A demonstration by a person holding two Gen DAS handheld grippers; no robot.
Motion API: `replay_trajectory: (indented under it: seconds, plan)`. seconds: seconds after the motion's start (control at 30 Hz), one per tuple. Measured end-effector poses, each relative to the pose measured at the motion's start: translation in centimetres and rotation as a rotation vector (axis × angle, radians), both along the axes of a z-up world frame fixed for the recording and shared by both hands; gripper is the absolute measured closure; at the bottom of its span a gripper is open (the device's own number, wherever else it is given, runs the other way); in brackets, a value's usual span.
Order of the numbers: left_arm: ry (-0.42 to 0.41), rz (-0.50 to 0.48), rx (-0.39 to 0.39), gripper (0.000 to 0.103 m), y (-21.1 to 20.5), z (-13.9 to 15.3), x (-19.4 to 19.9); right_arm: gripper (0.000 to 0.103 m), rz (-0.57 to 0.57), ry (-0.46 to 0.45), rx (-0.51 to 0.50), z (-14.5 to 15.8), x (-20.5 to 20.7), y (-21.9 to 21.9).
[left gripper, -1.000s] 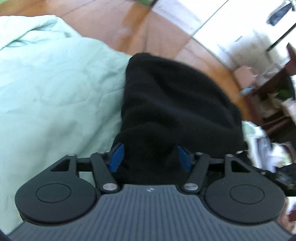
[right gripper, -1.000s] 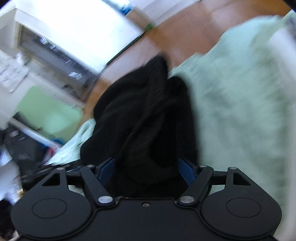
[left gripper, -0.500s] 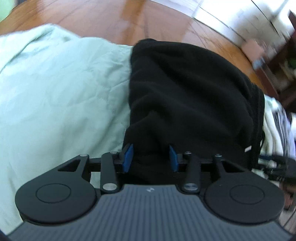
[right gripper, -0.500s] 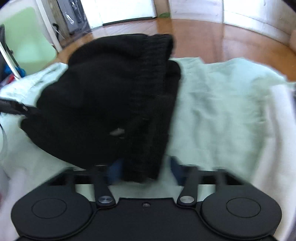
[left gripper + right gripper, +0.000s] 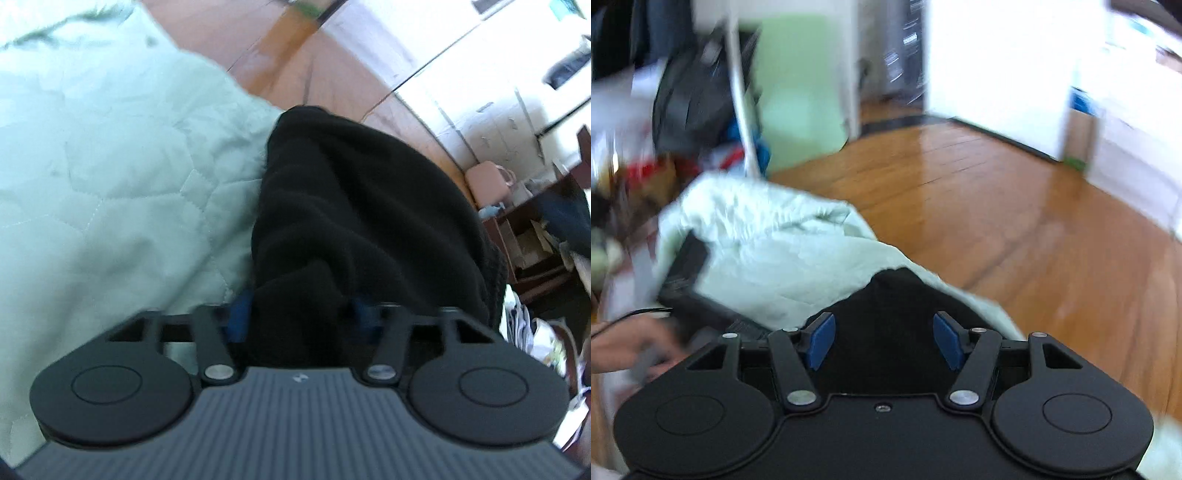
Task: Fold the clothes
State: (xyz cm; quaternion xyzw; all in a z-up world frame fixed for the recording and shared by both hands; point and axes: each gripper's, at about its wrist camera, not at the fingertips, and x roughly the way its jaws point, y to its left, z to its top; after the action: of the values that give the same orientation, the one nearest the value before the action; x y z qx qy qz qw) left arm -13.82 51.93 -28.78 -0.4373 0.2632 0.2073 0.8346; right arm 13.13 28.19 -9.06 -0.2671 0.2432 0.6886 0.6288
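A black fleece garment lies bunched on a pale green quilted bedspread, one end reaching the bed's edge over the wooden floor. The left gripper has a thick fold of it between its blue pads, though motion blur hides whether they clamp it. The right gripper sits spread wide above the dark cloth, holding nothing.

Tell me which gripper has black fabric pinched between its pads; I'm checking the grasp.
The left gripper: the black garment bunches between its blue pads. The right gripper stands open, pads apart, above the garment.
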Motion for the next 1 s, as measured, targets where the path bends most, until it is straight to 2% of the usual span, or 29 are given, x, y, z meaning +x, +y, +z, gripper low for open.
replay_trajectory:
  seconds: [0.07, 0.2, 0.3, 0.37, 0.43, 0.47, 0.5, 0.57, 0.67, 0.77, 0.8, 0.9, 0.93, 1.0]
  plan:
    - [-0.047, -0.003, 0.023, 0.067, -1.2, 0.6, -0.8, 0.041, 0.065, -0.034, -0.075, -1.0, 0.1, 5.2]
    - [-0.04, -0.033, 0.049, 0.067, -2.0, 1.5, -0.3, 0.042, 0.193, -0.168, -0.199, -2.7, -0.9, 12.6]
    - [-0.033, -0.081, 0.091, 0.067, -1.7, 2.6, 0.6, 0.042, 0.266, -0.203, -0.289, -4.2, -1.5, 16.0]
    - [-0.023, -0.109, 0.119, 0.067, -1.8, 3.1, 1.0, 0.042, 0.28, -0.2, -0.344, -5.6, -1.4, 17.1]
    - [0.012, -0.137, 0.163, 0.068, -2.2, 3.5, 1.8, 0.043, 0.272, -0.193, -0.357, -6.8, -1.4, 17.3]
    - [0.032, -0.151, 0.184, 0.068, -2.5, 3.7, 2.1, 0.065, 0.26, -0.185, -0.357, -7.2, -1.4, 17.3]
    - [0.052, -0.164, 0.204, 0.068, -2.8, 3.9, 2.5, 0.078, 0.23, -0.166, -0.344, -7.3, -1.3, 17.2]
    - [0.118, -0.199, 0.242, 0.068, -3.3, 4.2, 3.5, 0.089, 0.161, -0.134, -0.311, -7.4, -1.3, 16.8]
    - [0.213, -0.239, 0.312, 0.068, -4.7, 4.9, 4.9, 0.092, 0.014, -0.13, -0.226, -7.5, -2.1, 15.6]
    - [0.258, -0.243, 0.334, 0.068, -5.5, 5.0, 5.3, 0.093, -0.118, -0.004, -0.184, -7.6, -0.4, 15.2]
    - [0.262, -0.239, 0.33, 0.068, -5.5, 4.9, 5.3, 0.094, -0.167, 0.074, -0.188, -7.6, 0.9, 15.3]
    - [0.273, -0.234, 0.319, 0.068, -5.4, 4.5, 5.0, 0.095, -0.279, 0.233, -0.189, -7.9, 3.8, 15.5]
    - [0.292, -0.239, 0.329, 0.068, -5.5, 4.2, 5.1, 0.095, -0.304, 0.265, -0.191, -8.1, 4.5, 15.6]
    - [0.343, -0.242, 0.354, 0.067, -5.7, 3.6, 5.3, 0.096, -0.326, 0.259, -0.194, -8.4, 4.8, 15.9]
